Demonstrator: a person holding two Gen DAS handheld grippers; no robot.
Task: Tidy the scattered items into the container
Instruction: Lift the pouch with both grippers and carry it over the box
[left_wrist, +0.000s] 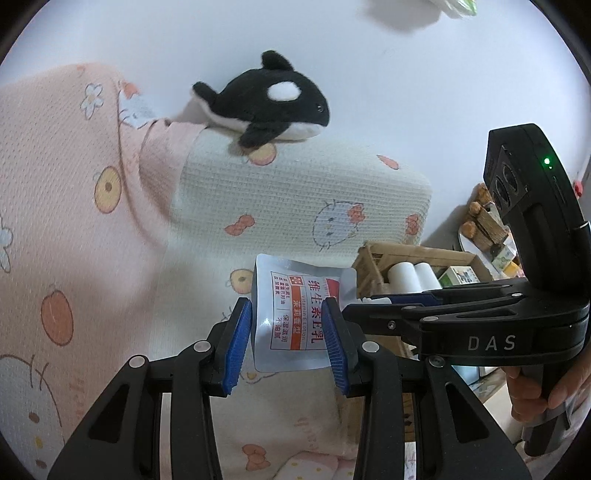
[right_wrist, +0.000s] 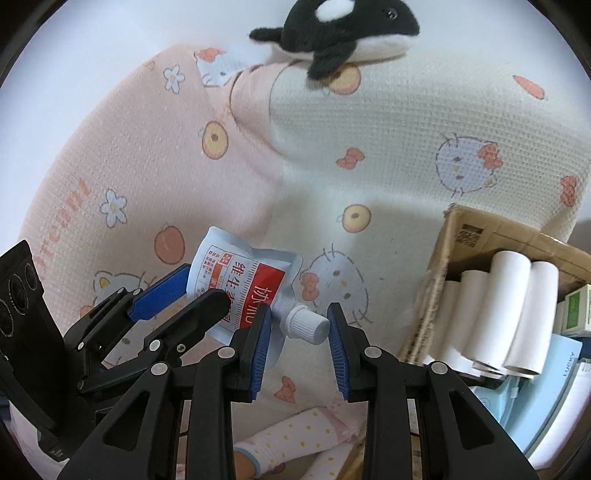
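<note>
Blue-padded, the left claw (left_wrist: 288, 332) is clamped on a silvery foil lotion pouch with a white screw cap (left_wrist: 291, 317), held in the air above the patterned pink-and-cream blanket (left_wrist: 295, 206). The right claw (right_wrist: 300, 341) stands apart, its pads flanking the pouch's cap without gripping it. White paper rolls (right_wrist: 509, 306) already sit in the brown cardboard box (right_wrist: 476, 236) nearby. A black-and-white plush orca (left_wrist: 269, 107) is left lying on the blanket, so tidying appears partly done.

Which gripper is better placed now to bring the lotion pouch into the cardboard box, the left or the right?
Left. The left gripper already clamps the lotion pouch. The right gripper is open, only straddling the cap. The cardboard box lies to the right.
</note>
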